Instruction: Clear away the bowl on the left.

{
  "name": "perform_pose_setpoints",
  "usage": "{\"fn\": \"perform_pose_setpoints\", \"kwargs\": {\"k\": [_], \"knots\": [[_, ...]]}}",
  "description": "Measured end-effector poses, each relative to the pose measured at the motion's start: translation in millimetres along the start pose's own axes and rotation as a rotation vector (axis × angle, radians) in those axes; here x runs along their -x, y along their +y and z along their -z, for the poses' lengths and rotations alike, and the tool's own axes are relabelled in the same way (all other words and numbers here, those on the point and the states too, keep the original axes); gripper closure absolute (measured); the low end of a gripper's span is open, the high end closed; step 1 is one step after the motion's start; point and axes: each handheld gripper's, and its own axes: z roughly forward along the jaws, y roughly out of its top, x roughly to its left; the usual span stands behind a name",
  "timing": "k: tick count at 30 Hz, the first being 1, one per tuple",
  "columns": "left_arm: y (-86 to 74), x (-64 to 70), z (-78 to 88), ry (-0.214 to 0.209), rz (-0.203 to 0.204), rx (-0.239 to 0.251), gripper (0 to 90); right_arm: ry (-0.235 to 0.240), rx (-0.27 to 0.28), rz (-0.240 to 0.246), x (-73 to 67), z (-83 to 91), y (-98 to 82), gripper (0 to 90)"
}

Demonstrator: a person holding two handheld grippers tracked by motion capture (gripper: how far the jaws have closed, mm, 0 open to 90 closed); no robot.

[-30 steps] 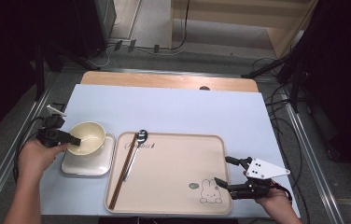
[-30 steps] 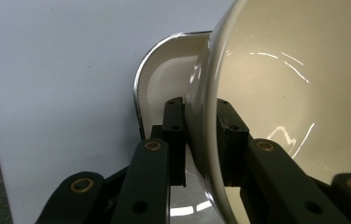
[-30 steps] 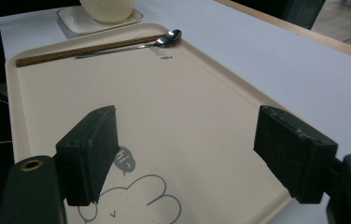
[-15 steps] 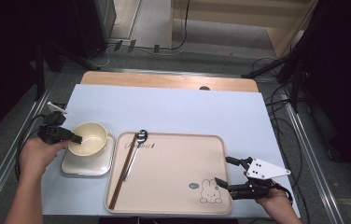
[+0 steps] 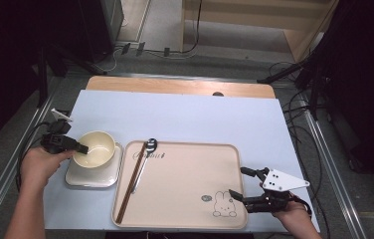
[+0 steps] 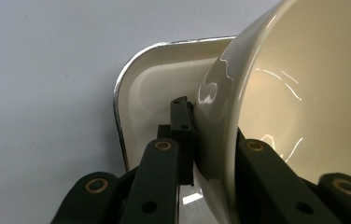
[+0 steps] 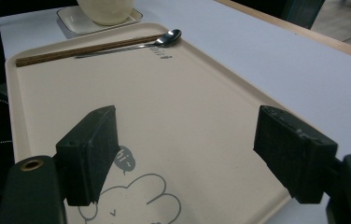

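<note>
Since the earlier frame the left gripper point(image 5: 78, 148) had closed its jaws further onto the near-left rim of the cream bowl point(image 5: 94, 148), one jaw outside the wall and one inside; both hands had kept their places. The bowl sat on a small square plate point(image 5: 91, 178) at the left of the table, just beside the large tray point(image 5: 185, 189). The right gripper point(image 5: 242, 185) hung over the tray's near-right corner, jaws wide apart and holding nothing. Chopsticks point(image 5: 130, 186) and a spoon point(image 5: 143, 161) lay along the tray's left side.
</note>
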Motion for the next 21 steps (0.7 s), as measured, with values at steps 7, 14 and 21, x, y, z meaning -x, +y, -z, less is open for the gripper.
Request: {"fn": "perform_pose_setpoints", "kwargs": {"k": [7, 14, 21], "knots": [[-2.0, 6.6, 5.2, -0.023, -0.034, -0.015, 83.4, 0.001, 0.001, 0.000, 0.0, 0.0, 0.1, 22.3], [-3.0, 12.8, 11.6, -0.062, -0.047, -0.012, 83.4, 0.002, 0.002, 0.000, -0.1, 0.0, 0.0, 22.3], [-3.7, 19.5, 14.5, -0.075, -0.064, -0.016, 82.8, 0.002, -0.001, 0.000, -0.1, -0.3, 0.1, 22.3]]}}
